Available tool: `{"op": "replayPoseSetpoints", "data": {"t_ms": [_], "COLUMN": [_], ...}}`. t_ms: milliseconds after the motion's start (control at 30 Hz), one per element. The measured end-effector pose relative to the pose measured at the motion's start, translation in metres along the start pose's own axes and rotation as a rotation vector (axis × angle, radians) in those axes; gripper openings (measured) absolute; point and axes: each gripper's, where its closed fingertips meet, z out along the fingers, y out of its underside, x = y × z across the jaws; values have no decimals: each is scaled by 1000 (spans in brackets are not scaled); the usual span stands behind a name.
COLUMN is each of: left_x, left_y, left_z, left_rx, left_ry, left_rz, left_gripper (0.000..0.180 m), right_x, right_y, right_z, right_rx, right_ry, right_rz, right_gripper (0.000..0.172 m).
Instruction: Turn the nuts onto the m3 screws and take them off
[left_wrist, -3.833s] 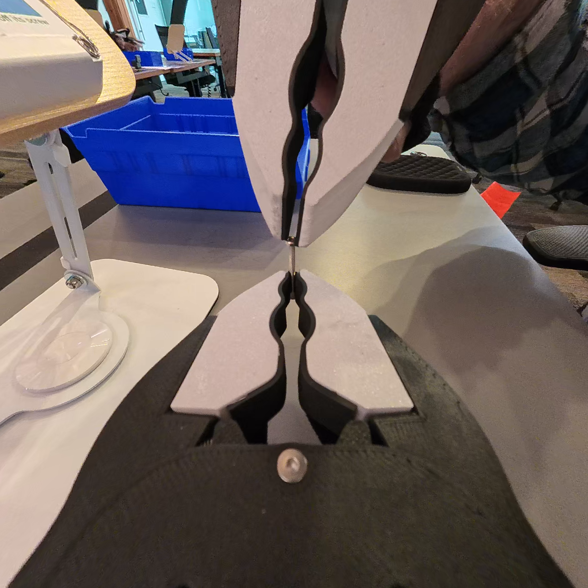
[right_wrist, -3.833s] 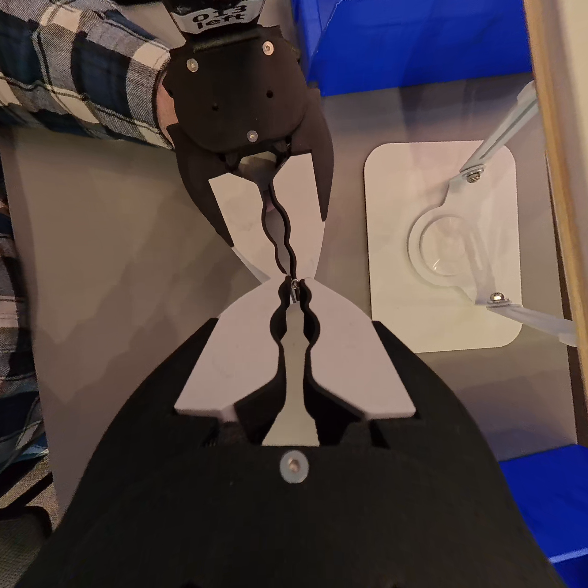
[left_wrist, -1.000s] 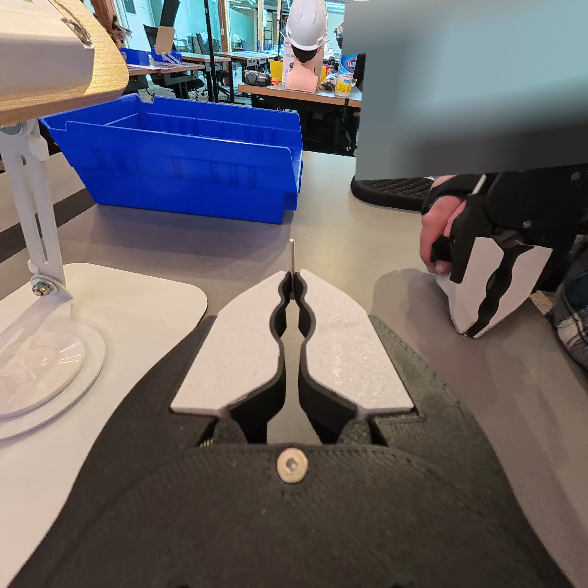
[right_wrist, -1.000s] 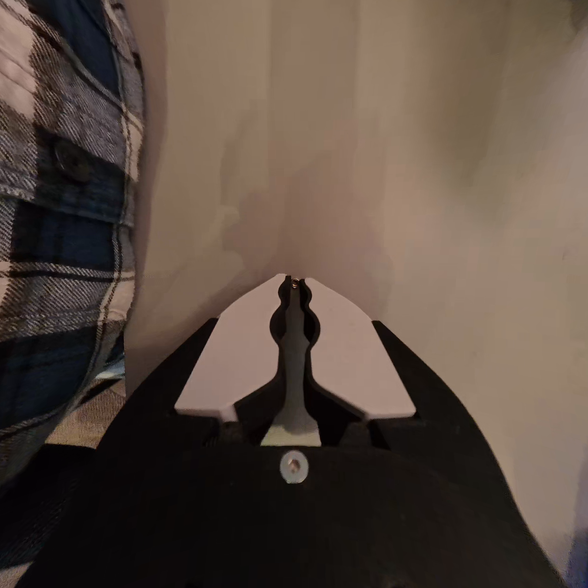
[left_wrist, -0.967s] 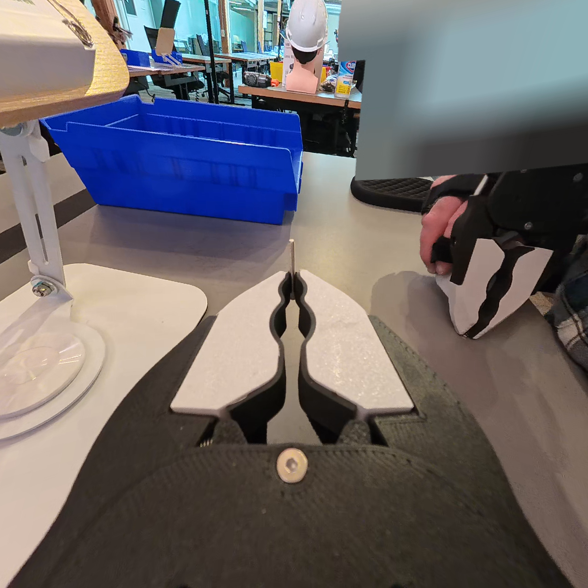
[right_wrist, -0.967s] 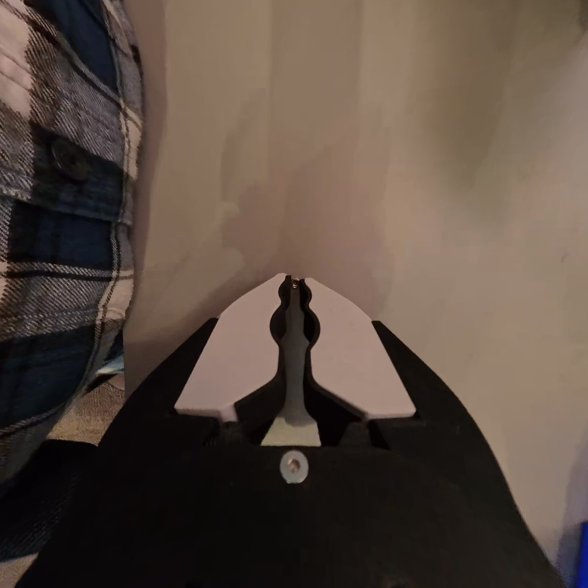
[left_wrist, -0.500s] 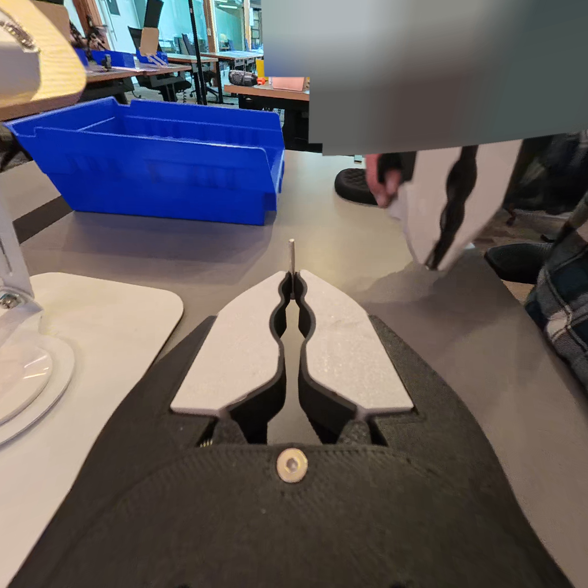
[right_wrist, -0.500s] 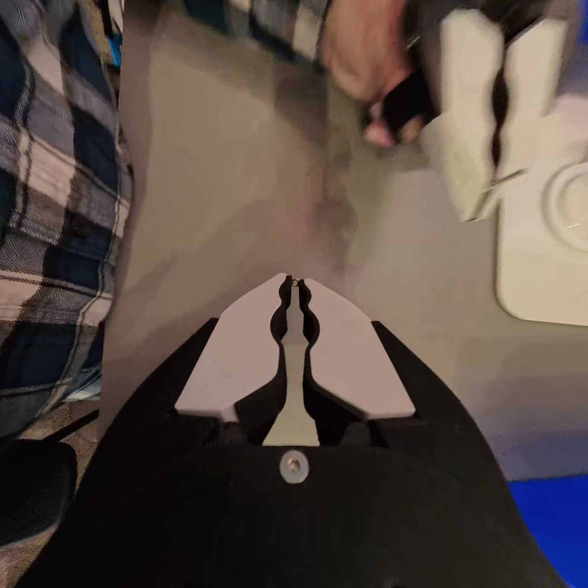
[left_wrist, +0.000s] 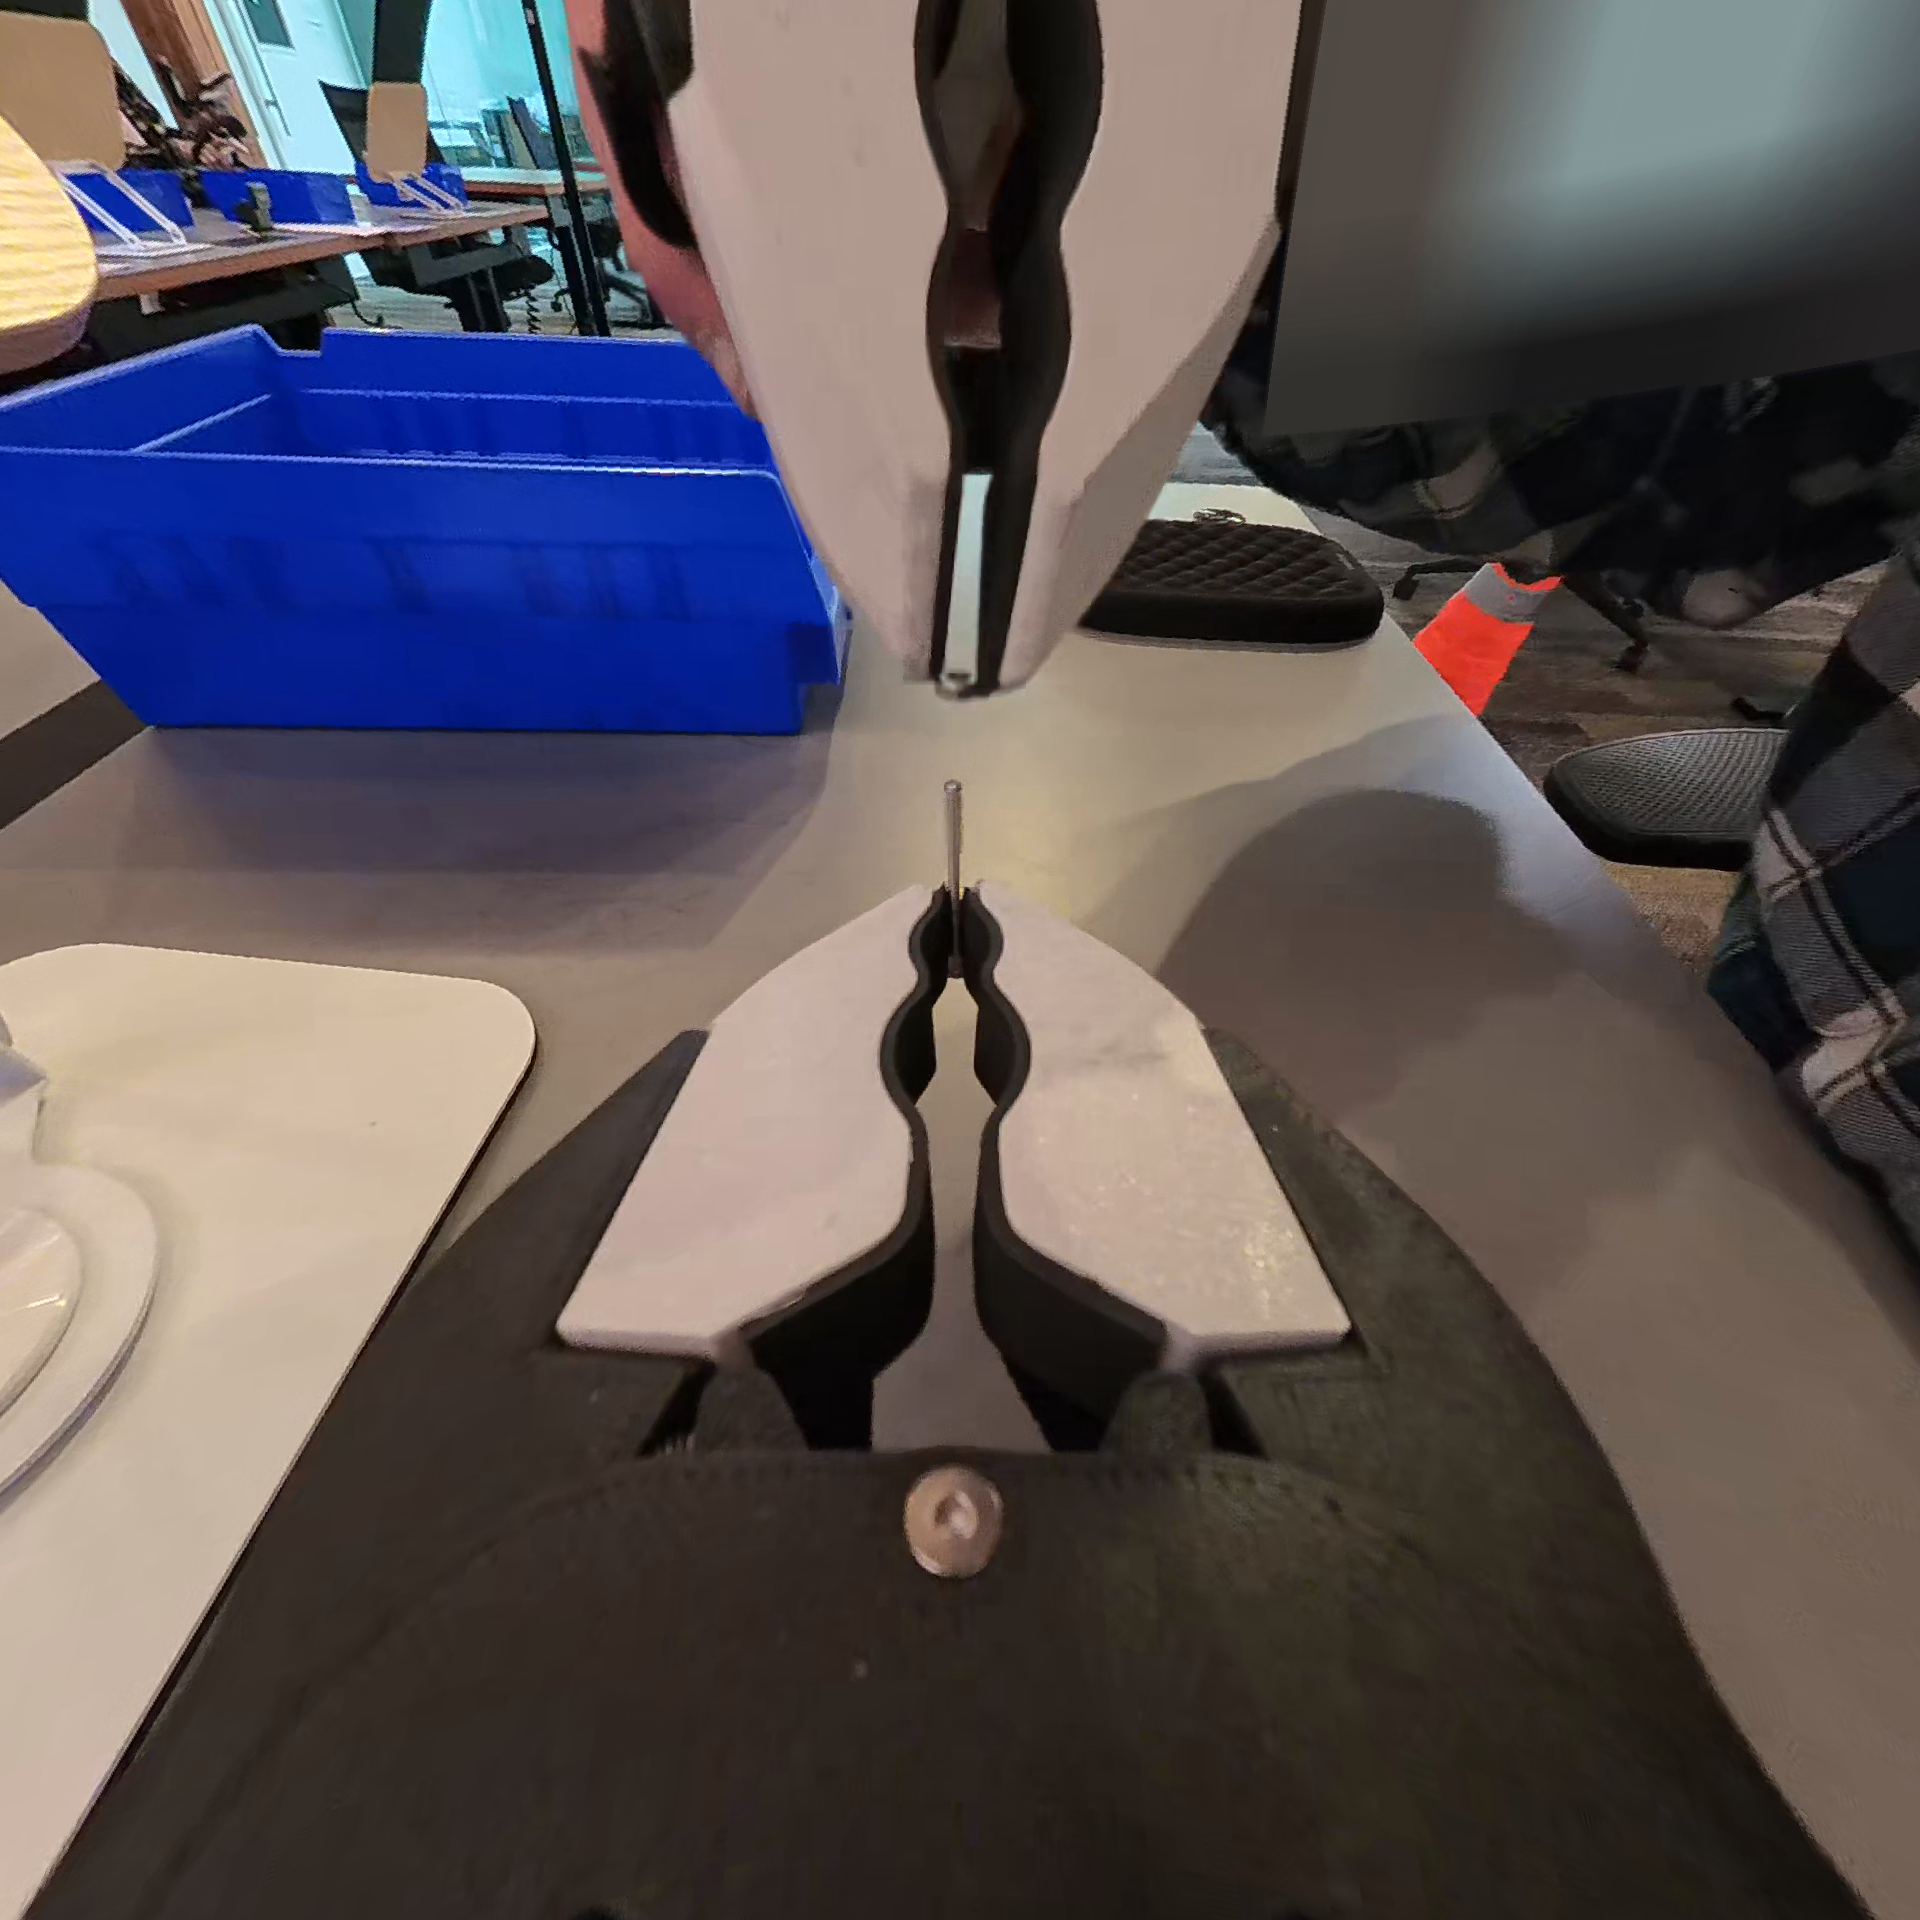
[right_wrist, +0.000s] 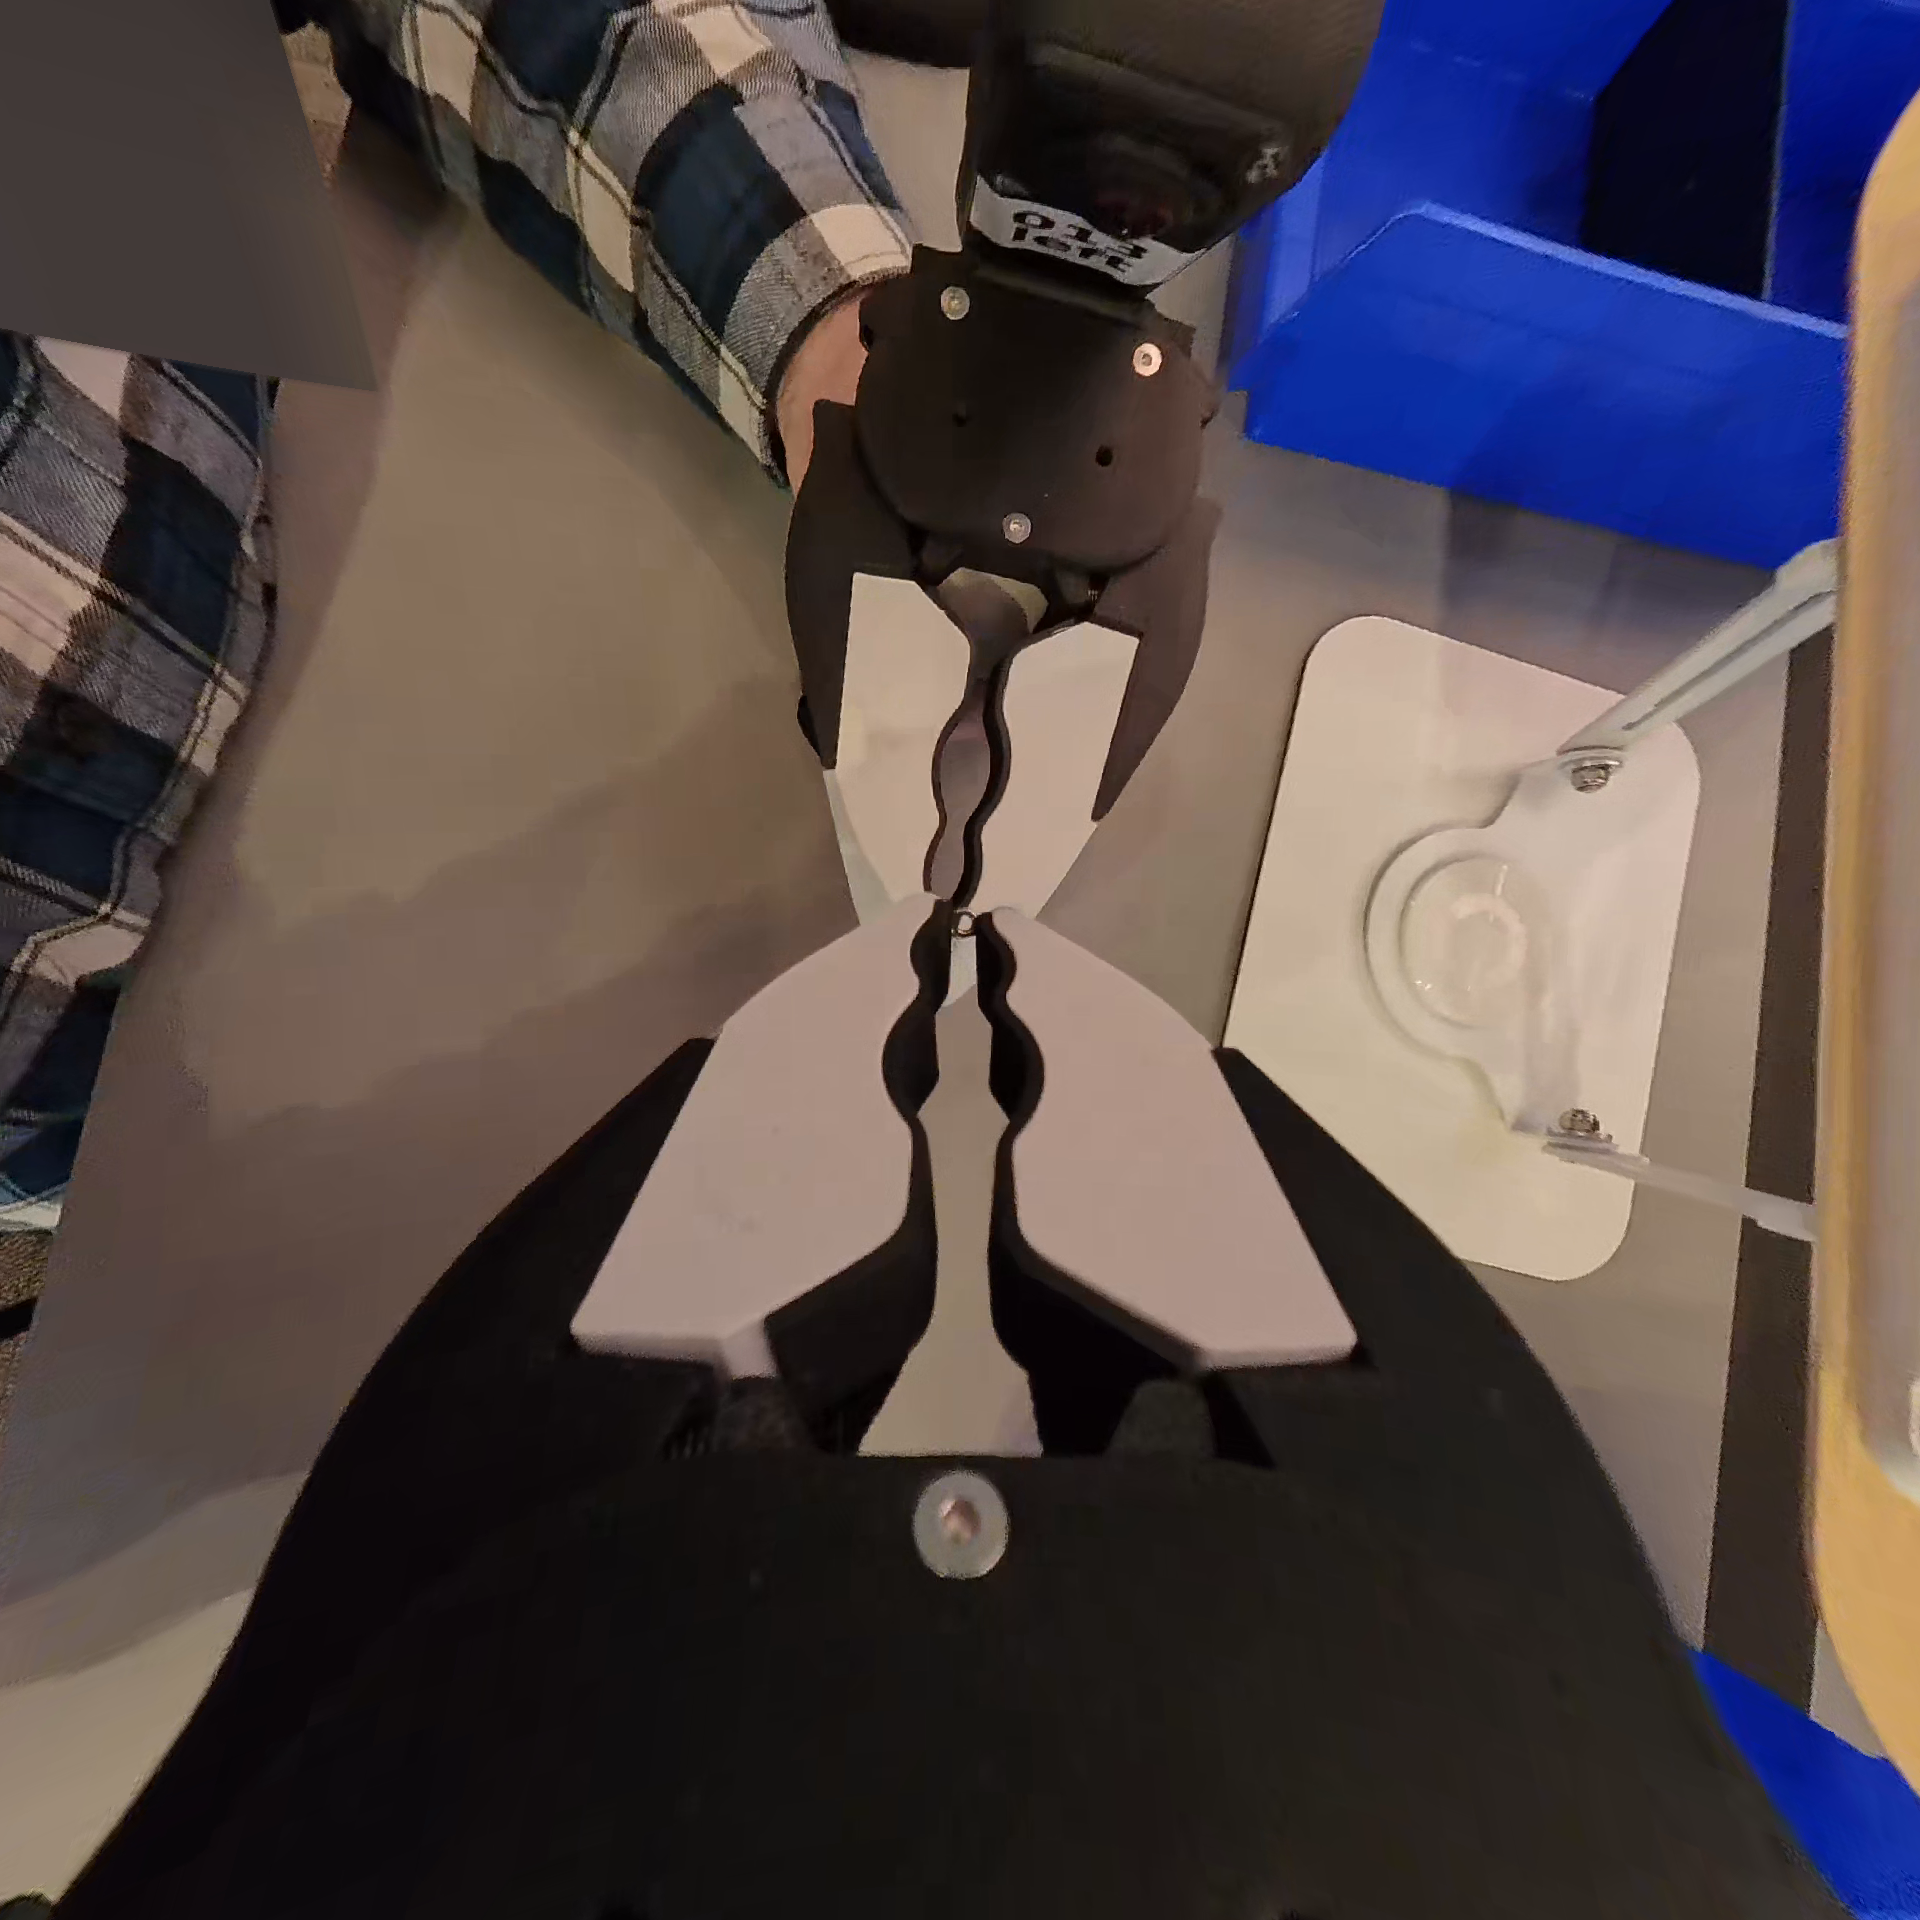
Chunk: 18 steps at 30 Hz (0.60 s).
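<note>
Grey tabletop (left_wrist: 1299, 790) fills the middle of the left wrist view, and low in the centre of that frame the left gripper (left_wrist: 954, 902) has its white fingers drawn together on a thin metal pin (left_wrist: 951, 842). The pin stands upright out of the fingertips, its rounded head pointing toward the top of the frame, with both tips pressed against its lower shaft.

Coming down from the top centre of the same frame is the right gripper (left_wrist: 961, 681), its white fingers nearly closed. At their tips they pinch a tiny metal ring (left_wrist: 956, 683). The ring hangs just above the head of the pin, apart from it, with a strip of table showing between the two.

In the right wrist view the ring (right_wrist: 964, 923) sits at the centre of the frame between the right gripper's fingertips (right_wrist: 1003, 925), and the left gripper (right_wrist: 951, 888) reaches down from the top centre so that the two pairs of tips almost meet. A plaid sleeve (right_wrist: 665, 187) runs in from the upper left behind it.

A blue plastic bin (left_wrist: 416, 540) stands at the left of the left wrist view, beyond the grippers. A white flat base plate (right_wrist: 1455, 935) carrying a clear round lens piece (right_wrist: 1475, 935) lies at the right of the right wrist view. A black mesh pad (left_wrist: 1231, 582) rests on the far table edge, upper right of centre.
</note>
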Motion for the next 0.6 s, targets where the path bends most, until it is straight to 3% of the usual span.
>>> {"op": "replayPoseSetpoints", "data": {"t_ms": [600], "left_x": [2], "left_y": [-1], "left_z": [-2], "left_rx": [12], "left_ry": [18], "left_rz": [-5], "left_gripper": [2], "right_x": [-2], "right_y": [8], "right_z": [10], "right_rx": [-51], "right_ry": [-42], "right_rz": [-25], "right_gripper": [5]}}
